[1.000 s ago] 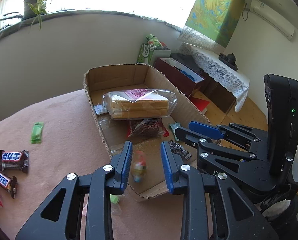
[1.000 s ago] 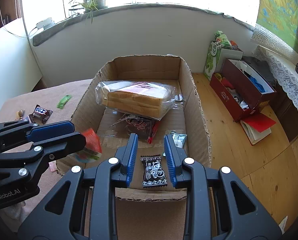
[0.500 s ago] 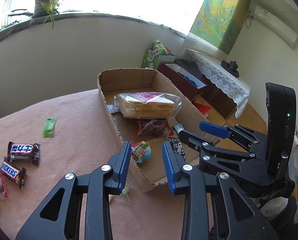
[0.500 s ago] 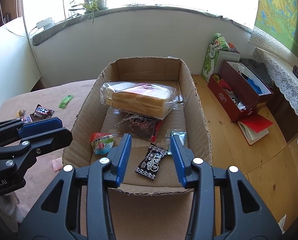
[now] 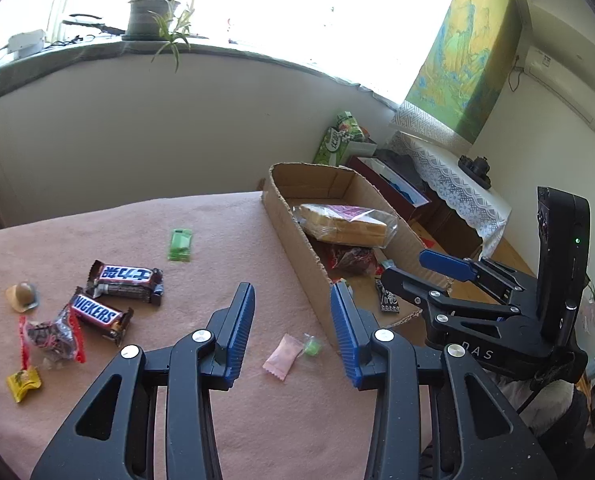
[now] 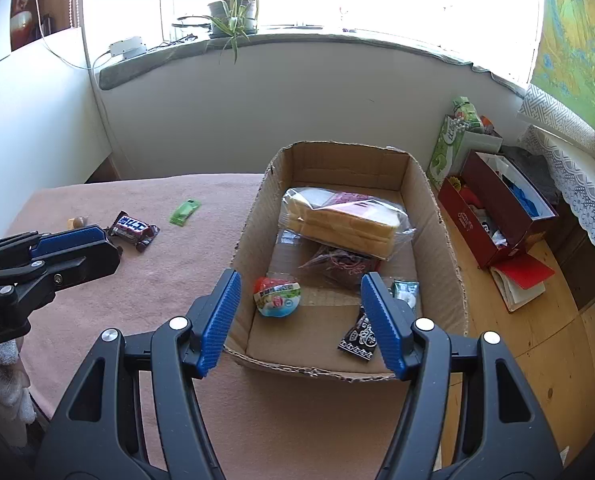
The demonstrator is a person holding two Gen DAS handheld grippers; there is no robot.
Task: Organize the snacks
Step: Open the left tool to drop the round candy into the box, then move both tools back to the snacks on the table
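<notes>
Pink cloth covers the tabletop (image 5: 225,236) under my left gripper (image 5: 293,332). From the left wrist I see loose snacks spread to the left: a flat green packet (image 5: 180,244), a brown chocolate bar with a blue-and-white label (image 5: 125,280), a brown Snickers bar (image 5: 99,316) touching it, a clear red-edged bag of dark sweets (image 5: 53,338), a small yellow wrapped candy (image 5: 23,383) and a round tan sweet (image 5: 22,295). Between and just beyond my left fingers (image 5: 237,330) lie a pale pink sachet (image 5: 283,360) and a small green wrapped candy (image 5: 311,347), touching each other, close to the near wall of the open brown cardboard box (image 5: 297,256). My left fingers stand apart, having just been opening, with nothing between them. My right gripper (image 5: 445,270) reaches over the box's near end.

From the right wrist, my right gripper (image 6: 301,320) hangs over that near end. Inside lie a clear-bagged loaf of sliced bread (image 6: 341,226), a clear bag of dark red sweets (image 6: 339,264) just in front of it, a round red, white and green snack cup (image 6: 277,298), a small silver-green packet (image 6: 405,292) and a black patterned sachet (image 6: 359,338) partly behind my right-hand finger. My right fingers (image 6: 219,320) are wide apart, just opened further, empty. My left gripper (image 6: 75,248) sits off to the left over the cloth.
</notes>
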